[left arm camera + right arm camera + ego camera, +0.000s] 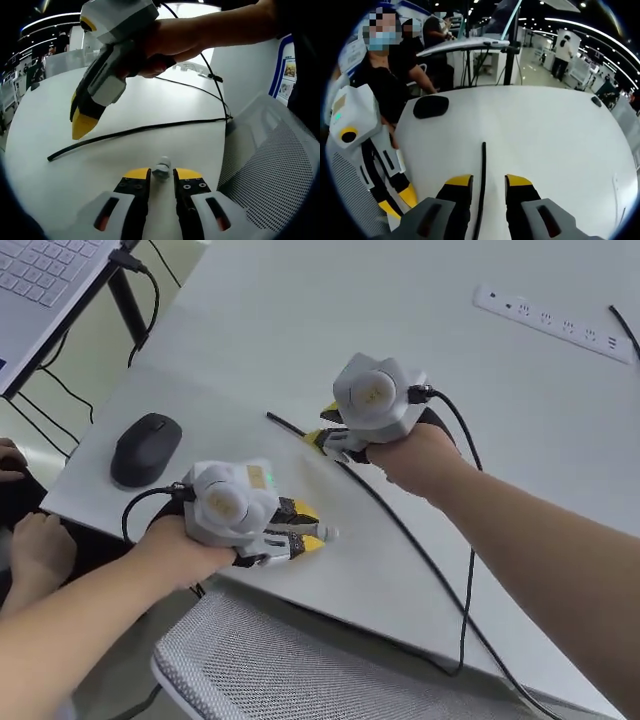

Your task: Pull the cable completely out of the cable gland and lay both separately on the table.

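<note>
At the far left a laptop [40, 280] is sitting on a stand, and a black mouse [145, 448] is lying on the white table [300, 320] just right of it. The left gripper [161, 176] is resting low at the table's near edge, above a mesh chair [300, 660]. Its 2 jaws are standing only narrowly apart, with the small pale gland [161, 168] sitting between the yellow tips on the table. I cannot tell whether they are pinching it or merely flanking it. The gland is lying clear of the cable [135, 131], with bare table between the 2.

The black cable is lying flat on the table, running from its free end near the mouse diagonally off the near edge. The right gripper [487, 182] is hovering over it near that free end. Its jaws are standing open with a gap on each side of the cable, which is passing between them untouched. At the far right a white power strip [550, 322] is lying on the table.
</note>
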The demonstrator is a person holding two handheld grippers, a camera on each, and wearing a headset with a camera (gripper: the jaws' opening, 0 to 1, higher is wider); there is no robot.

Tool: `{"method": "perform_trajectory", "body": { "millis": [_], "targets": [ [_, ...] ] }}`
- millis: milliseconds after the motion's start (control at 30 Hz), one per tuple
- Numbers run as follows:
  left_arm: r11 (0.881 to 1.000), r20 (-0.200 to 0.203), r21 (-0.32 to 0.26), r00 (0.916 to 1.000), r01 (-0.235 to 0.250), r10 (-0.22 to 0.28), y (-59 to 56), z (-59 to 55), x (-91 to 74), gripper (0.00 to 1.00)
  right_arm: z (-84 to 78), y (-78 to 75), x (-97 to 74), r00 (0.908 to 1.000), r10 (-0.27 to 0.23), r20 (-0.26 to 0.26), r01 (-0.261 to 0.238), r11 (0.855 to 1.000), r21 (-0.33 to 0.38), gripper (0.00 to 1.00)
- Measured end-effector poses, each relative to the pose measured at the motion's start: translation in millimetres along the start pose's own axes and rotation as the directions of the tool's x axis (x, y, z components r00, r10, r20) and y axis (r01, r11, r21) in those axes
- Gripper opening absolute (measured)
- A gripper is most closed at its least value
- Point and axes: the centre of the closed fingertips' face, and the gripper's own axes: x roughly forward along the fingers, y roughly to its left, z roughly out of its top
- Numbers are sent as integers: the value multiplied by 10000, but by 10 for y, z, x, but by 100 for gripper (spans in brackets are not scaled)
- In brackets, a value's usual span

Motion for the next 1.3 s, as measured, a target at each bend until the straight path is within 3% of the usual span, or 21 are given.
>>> {"method": "perform_trajectory", "body": {
  "millis": [233, 333, 467, 600, 800, 967, 1067, 1300],
  "targets": [
    [9999, 5, -57, 9999, -121, 121, 17, 11, -39, 22, 53, 12, -232, 9991, -33, 433, 29, 9999, 96, 26],
    [9994, 245, -328, 9996, -147, 155, 18, 73, -88, 22, 69, 32, -370, 9973, -24, 729, 6, 9997, 243, 28],
    [9995, 300, -244, 9994, -183, 190, -4, 111, -132, 23, 60, 64, -562, 9949, -67, 1009, 31, 9994, 357, 31],
    [9997, 166, -167, 9997, -189, 192, -46, 136, -169, 26, -25, 93, -765, 9935, -204, 1117, 146, 9985, 524, 36],
    [9987, 564, -389, 9978, -326, 348, -82, 266, -234, 29, -109, 123, -1061, 9877, -467, 1491, 302, 9934, 1109, 40],
    [9987, 588, -285, 9973, -412, 428, -143, 332, -268, 31, -181, 115, -1342, 9814, -829, 1734, 576, 9876, 1464, 42],
    [9990, 453, -175, 9981, -408, 415, -188, 339, -283, 32, -251, 96, -1509, 9753, -1005, 1969, 626, 9798, 1900, 45],
    [9980, 741, -349, 9957, -531, 556, -264, 520, -408, 34, -437, 141, -1849, 9667, -1259, 2229, 643, 9622, 2646, 54]
  ]
}}
